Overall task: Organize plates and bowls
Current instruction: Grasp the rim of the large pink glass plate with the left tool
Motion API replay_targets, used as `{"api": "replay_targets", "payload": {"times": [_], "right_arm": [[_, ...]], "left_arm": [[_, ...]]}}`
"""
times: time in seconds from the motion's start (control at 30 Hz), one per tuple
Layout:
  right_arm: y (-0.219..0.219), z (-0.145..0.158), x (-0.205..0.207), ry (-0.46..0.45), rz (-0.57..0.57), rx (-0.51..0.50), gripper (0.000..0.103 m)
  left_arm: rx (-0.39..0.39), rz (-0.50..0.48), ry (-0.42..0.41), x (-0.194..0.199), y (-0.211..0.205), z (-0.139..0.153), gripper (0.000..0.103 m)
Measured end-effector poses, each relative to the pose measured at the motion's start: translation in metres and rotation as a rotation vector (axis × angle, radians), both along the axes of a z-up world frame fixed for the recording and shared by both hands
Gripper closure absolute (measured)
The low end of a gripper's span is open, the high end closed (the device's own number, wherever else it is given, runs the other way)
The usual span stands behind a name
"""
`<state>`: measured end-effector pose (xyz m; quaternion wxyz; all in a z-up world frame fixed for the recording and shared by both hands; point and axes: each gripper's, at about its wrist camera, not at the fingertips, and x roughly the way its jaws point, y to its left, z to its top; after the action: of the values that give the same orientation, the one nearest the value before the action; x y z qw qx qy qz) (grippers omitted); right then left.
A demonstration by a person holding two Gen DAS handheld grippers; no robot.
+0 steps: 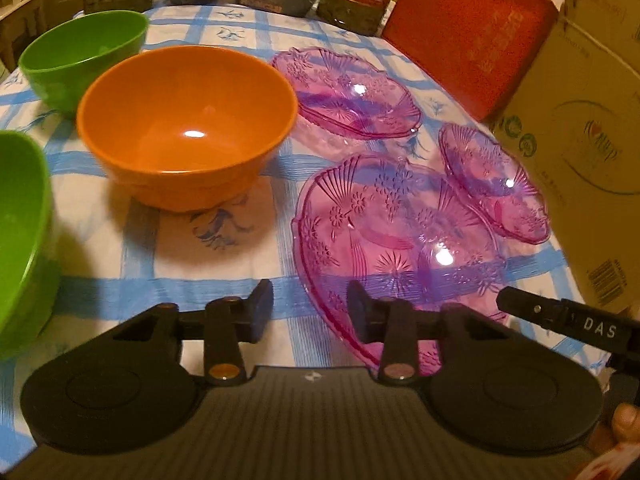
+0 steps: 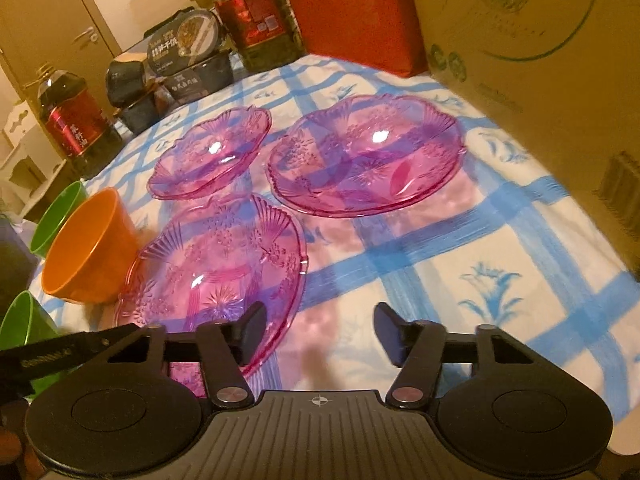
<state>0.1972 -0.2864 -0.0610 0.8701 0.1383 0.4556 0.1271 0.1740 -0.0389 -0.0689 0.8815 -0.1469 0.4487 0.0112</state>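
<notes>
Left gripper (image 1: 310,306): part-open, empty; near pink plate (image 1: 396,240) rim just beside its right finger.
Right gripper (image 2: 320,330): part-open, empty, above cloth.
Left view only: near green bowl (image 1: 20,240) whole.
Right view only: door handle (image 2: 89,35).

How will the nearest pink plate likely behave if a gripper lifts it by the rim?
The nearest pink plate looks like thin, glossy clear plastic: probably light and stiff, possibly slippery. It is wide and shallow, so a rim grip may let it tilt.

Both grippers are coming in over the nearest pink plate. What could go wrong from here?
1. The left gripper and right gripper crowd the nearest pink plate; they may collide.
2. That plate's thin rim sits flat on the tablecloth, so a pinch may slip.
3. The orange bowl stands close beside it and could be knocked.
</notes>
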Motion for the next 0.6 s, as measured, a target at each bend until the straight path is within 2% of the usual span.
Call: {"api": "replay_targets", "payload": {"times": [0.13, 0.4, 0.6], "right_arm": [[0.002, -0.004, 0.007, -0.001, 0.003, 0.006, 0.062], [0.012, -0.004, 0.008, -0.018, 0.041, 0.014, 0.092], [0.014, 0.002, 0.002, -0.019, 0.041, 0.005, 0.092]], "left_arm": [[0.024, -0.009, -0.008, 0.004, -0.001, -0.003, 0.080], [0.036, -0.027, -0.018, 0.008, -0.006, -0.003, 0.090], [0.031, -0.027, -0.020, 0.003, -0.004, 0.004, 0.090]]}}
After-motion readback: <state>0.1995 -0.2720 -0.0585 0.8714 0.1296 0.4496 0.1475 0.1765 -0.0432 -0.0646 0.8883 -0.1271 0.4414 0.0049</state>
